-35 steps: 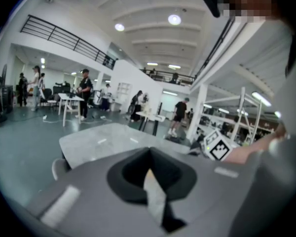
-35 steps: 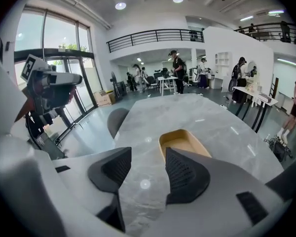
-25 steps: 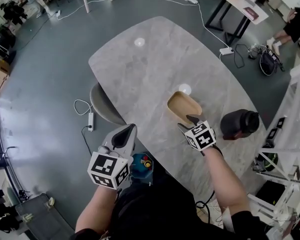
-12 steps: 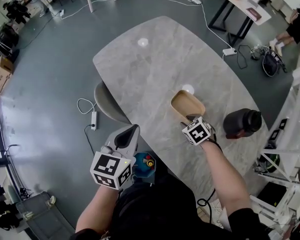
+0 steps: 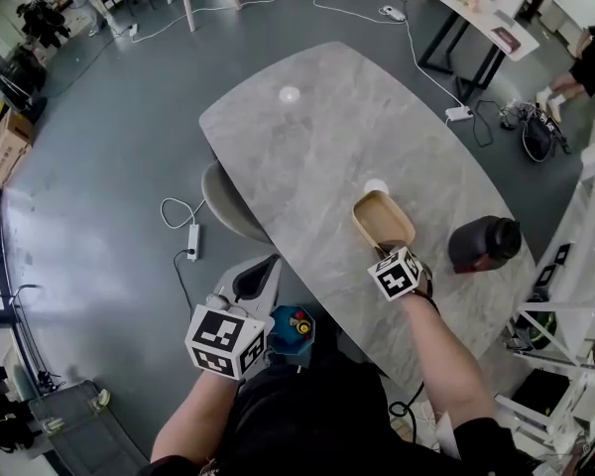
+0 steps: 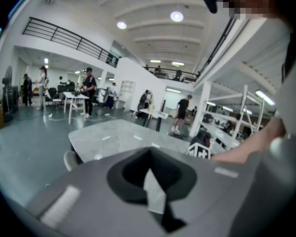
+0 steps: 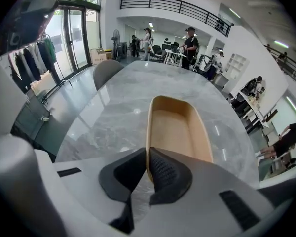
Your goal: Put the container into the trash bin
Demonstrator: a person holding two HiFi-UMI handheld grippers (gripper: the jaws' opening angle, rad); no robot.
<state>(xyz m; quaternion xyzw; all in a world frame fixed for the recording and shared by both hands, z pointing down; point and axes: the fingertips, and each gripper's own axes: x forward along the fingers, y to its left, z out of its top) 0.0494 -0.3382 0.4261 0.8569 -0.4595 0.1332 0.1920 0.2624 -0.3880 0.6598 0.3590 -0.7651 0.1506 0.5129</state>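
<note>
Container [image 5: 382,218]: shallow oblong tray, pale tan, rounded corners, open top, nothing inside. Sits upright and flat on the grey marbled table [image 5: 307,147], towards its right end, long axis running away from the person. Its near end wall stands between the closing jaws of the right gripper [image 5: 389,251], one pad inside the rim, one outside, both touching it

Trash bin [image 5: 299,337]: teal, open-topped, on the floor just off the table's near edge, small red and yellow items inside, partly hidden
</note>
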